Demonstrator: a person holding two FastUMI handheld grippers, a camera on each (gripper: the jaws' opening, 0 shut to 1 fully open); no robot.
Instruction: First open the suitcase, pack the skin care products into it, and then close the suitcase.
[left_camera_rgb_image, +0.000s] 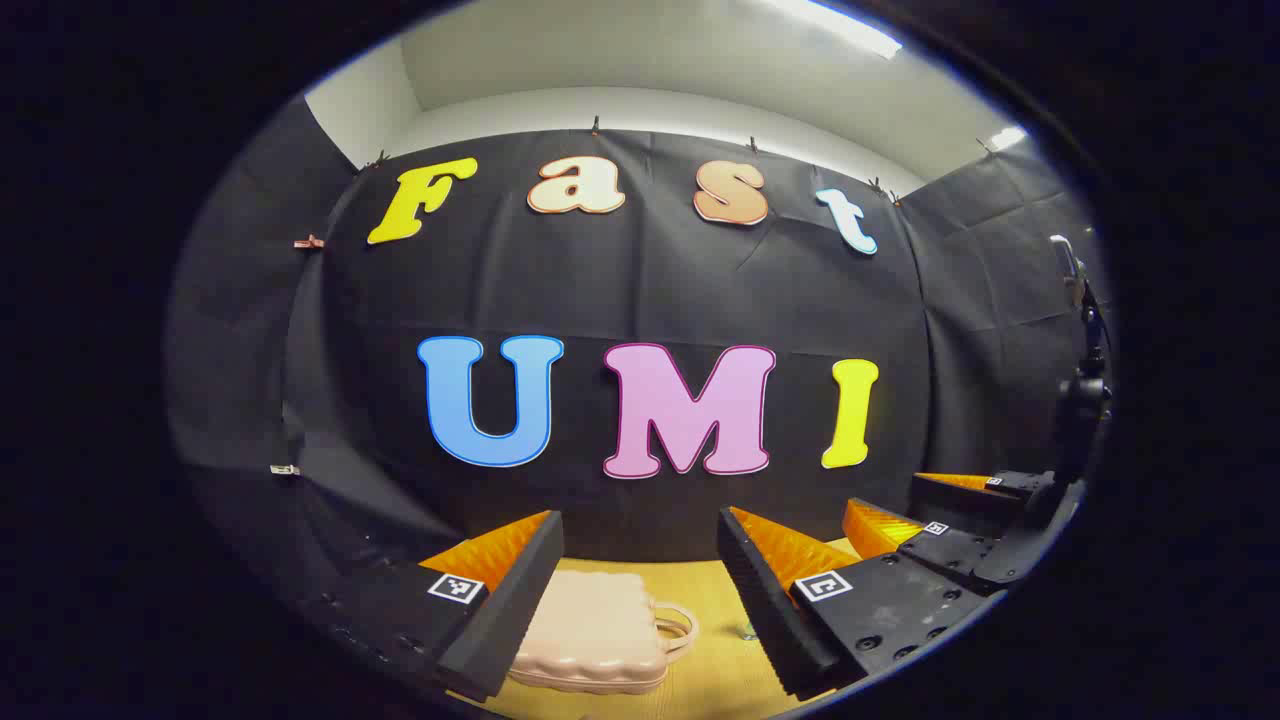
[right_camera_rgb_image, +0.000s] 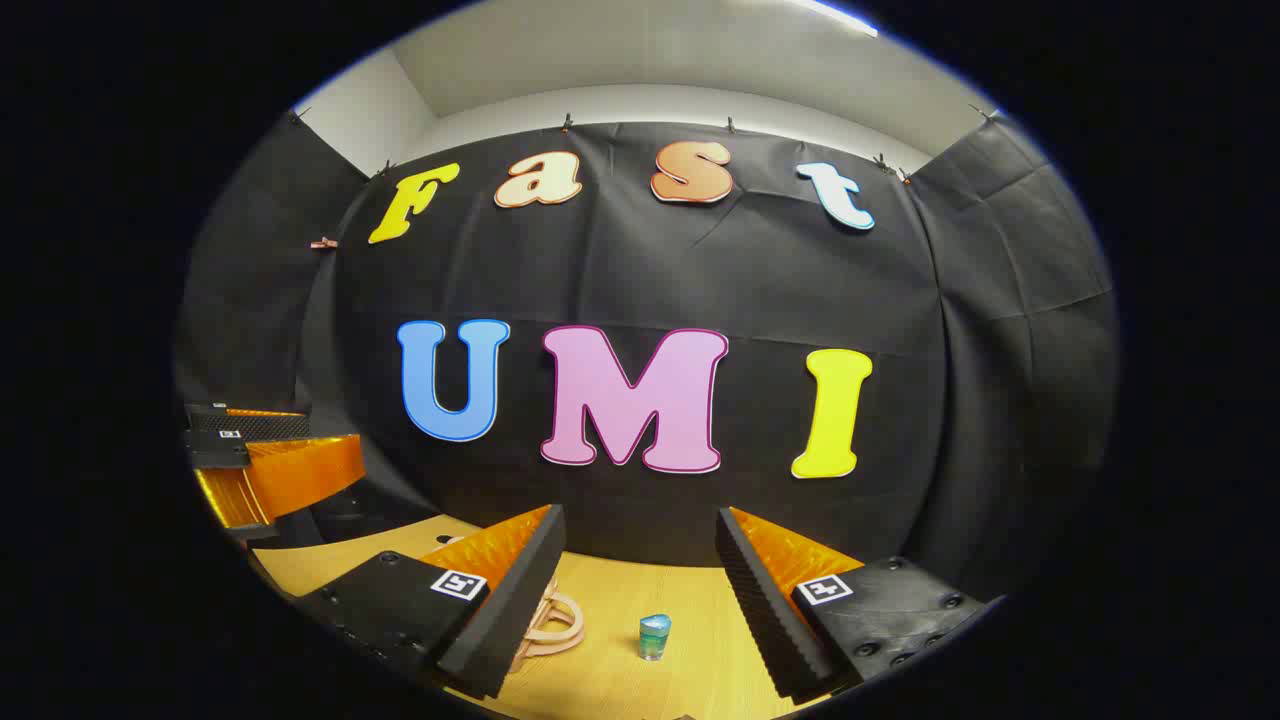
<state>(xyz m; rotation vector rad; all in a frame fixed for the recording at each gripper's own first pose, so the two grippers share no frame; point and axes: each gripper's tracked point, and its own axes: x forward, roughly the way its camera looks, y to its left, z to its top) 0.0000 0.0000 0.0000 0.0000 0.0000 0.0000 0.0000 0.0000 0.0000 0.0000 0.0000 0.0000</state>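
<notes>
Each claw is built from two wedge-shaped fingers with ribbed inner pads, carried on black blocks. A small square black-and-white marker is fixed on each block, and round screw heads are seen on the left claw (left_camera_rgb_image: 640, 590) and right claw (right_camera_rgb_image: 640, 585).

The suitcase (left_camera_rgb_image: 592, 632) lies flat on the table (left_camera_rgb_image: 712, 600), lid down, its handle (left_camera_rgb_image: 673, 626) toward three o'clock. Just past that handle, farther toward three o'clock, a small jar (right_camera_rgb_image: 654, 636) stands upright on the tabletop, apart from the case.
</notes>
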